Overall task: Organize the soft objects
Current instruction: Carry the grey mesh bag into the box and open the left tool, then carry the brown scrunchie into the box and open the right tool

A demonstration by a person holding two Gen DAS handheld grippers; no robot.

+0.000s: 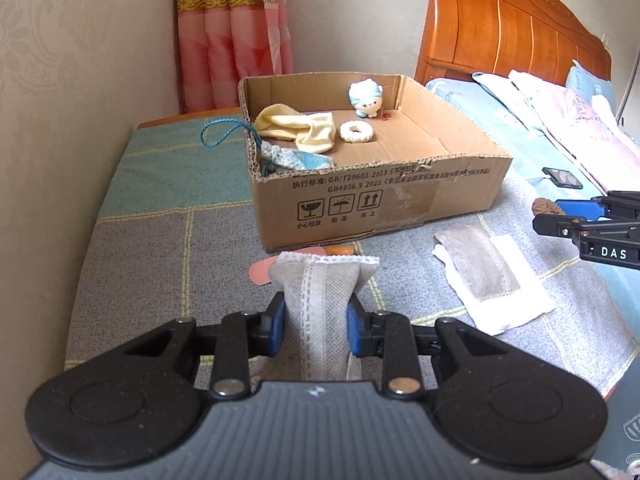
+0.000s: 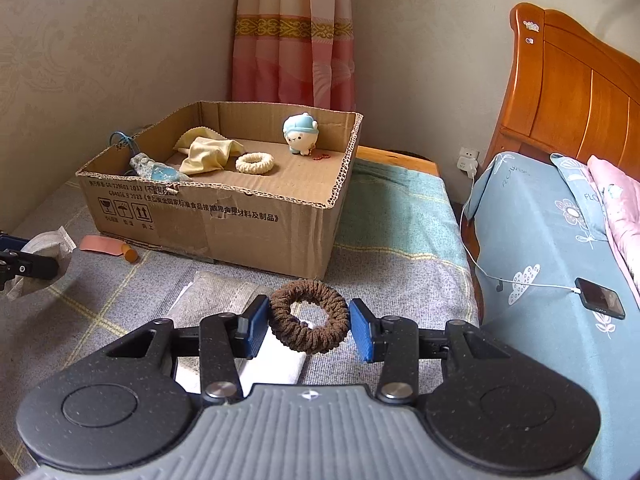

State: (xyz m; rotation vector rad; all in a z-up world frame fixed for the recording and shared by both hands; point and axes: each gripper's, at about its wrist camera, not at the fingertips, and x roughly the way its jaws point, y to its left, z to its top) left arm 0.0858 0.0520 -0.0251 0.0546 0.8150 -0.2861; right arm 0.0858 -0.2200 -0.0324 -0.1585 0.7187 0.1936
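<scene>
My left gripper [image 1: 316, 314] is shut on a grey fabric sachet [image 1: 320, 300] with a white lace seam, held above the blanket. My right gripper [image 2: 308, 322] is shut on a brown knitted ring [image 2: 308, 312], its blue pads pressing both sides. Ahead stands an open cardboard box [image 1: 400, 196] [image 2: 248, 220]. Inside it lie a yellow cloth [image 1: 296, 126] [image 2: 208, 152], a cream ring [image 1: 356, 132] [image 2: 255, 163], a small blue-capped plush [image 1: 365, 98] [image 2: 301, 133] and a blue patterned pouch [image 1: 292, 158] [image 2: 156, 168]. Another grey sachet [image 1: 476, 268] [image 2: 224, 292] lies on a white cloth [image 1: 512, 304].
A pink strip [image 1: 260, 272] [image 2: 100, 245] and an orange stub [image 2: 130, 254] lie by the box's front. A phone [image 2: 600, 298] on a white cable rests on the blue bedsheet [image 2: 540, 240]. The wooden headboard [image 1: 520, 28] stands at the right, a curtain [image 2: 294, 32] behind the box.
</scene>
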